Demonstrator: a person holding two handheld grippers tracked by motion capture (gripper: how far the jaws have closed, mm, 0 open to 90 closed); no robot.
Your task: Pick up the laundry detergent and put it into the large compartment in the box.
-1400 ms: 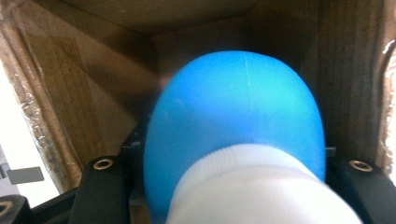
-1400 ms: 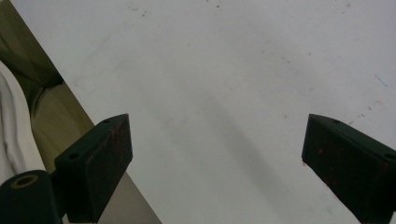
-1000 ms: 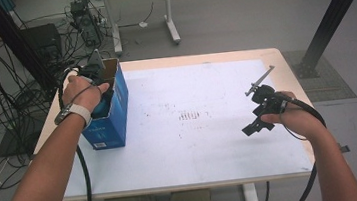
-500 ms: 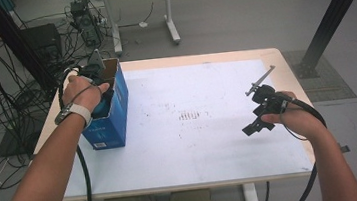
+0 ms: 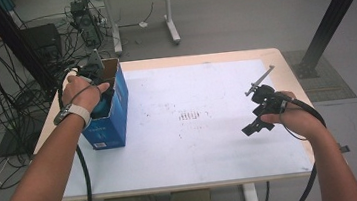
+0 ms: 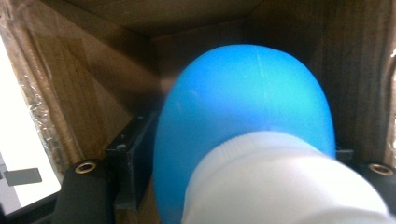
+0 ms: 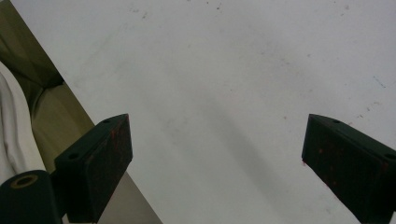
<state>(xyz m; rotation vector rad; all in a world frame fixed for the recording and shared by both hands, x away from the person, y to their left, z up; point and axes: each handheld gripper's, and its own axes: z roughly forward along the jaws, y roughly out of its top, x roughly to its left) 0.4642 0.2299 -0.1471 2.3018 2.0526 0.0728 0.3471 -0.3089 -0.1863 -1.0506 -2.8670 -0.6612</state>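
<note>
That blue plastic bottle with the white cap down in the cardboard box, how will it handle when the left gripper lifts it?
The blue plastic bottle looks smooth and rounded, so it may slip. Its white cap has ridges, probably a better grip.

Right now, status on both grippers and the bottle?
Left gripper down in blue box, jaws just opening around blue bottle. Right gripper open over white table, nothing between its jaws. Nothing in the way.

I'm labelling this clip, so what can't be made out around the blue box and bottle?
Left gripper view: the blue bottle sits between the left gripper's jaws, which have just been opening; its bulk hides whether the pads touch.
Same view: the white cap is blurred and cut off below.
High view: the left hand and blue box wall hide the jaws.
</note>
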